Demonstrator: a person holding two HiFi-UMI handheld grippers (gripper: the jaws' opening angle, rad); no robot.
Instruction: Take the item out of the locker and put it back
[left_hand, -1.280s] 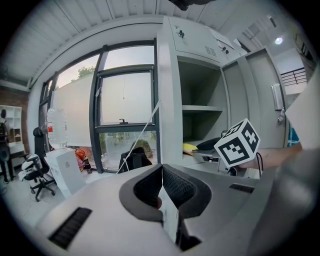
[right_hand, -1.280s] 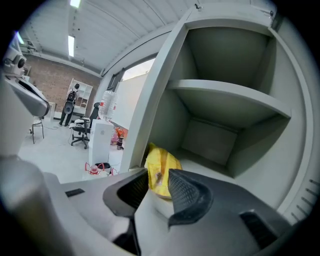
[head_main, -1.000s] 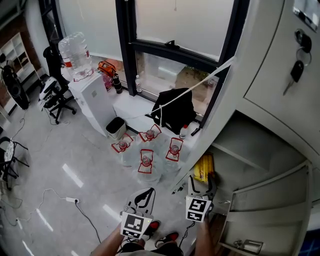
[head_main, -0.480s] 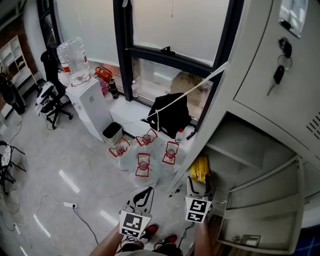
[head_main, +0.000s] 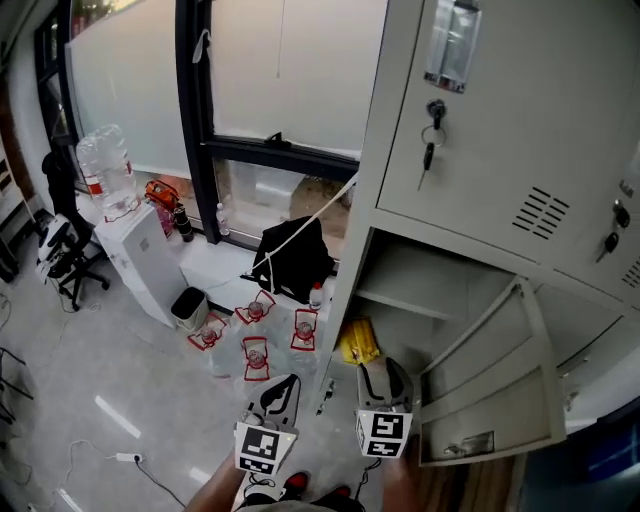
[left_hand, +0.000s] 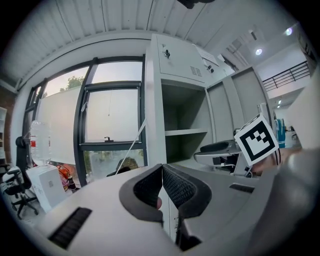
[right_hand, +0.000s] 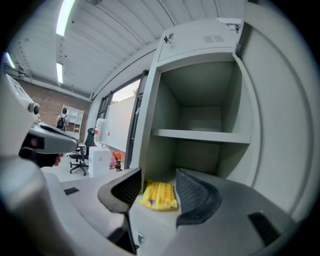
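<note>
Since the yellow packet (right_hand: 159, 195) lies dead ahead of your right gripper (right_hand: 158, 176), roughly lengthwise away from you, just reach straight in. Its jaws are partly apart, have just been closing, and are gripping nothing.

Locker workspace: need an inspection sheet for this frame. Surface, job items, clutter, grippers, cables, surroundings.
Surface: grey metal locker, lower door swung open; nothing seen on the shelf.
Job's things: yellow flat packet lying on the compartment floor under the shelf.
Clutter: clear water bottles with red handles on the floor beside the locker.
Grippers: left gripper shut, empty; right gripper open, jaws have just been closing, packet shows in the gap but farther in, untouched.
Cables: white cable and power strip on the floor; white cord across the window.
Surroundings: black bag on the ledge under the window, white water dispenser, keys in the upper door.
</note>
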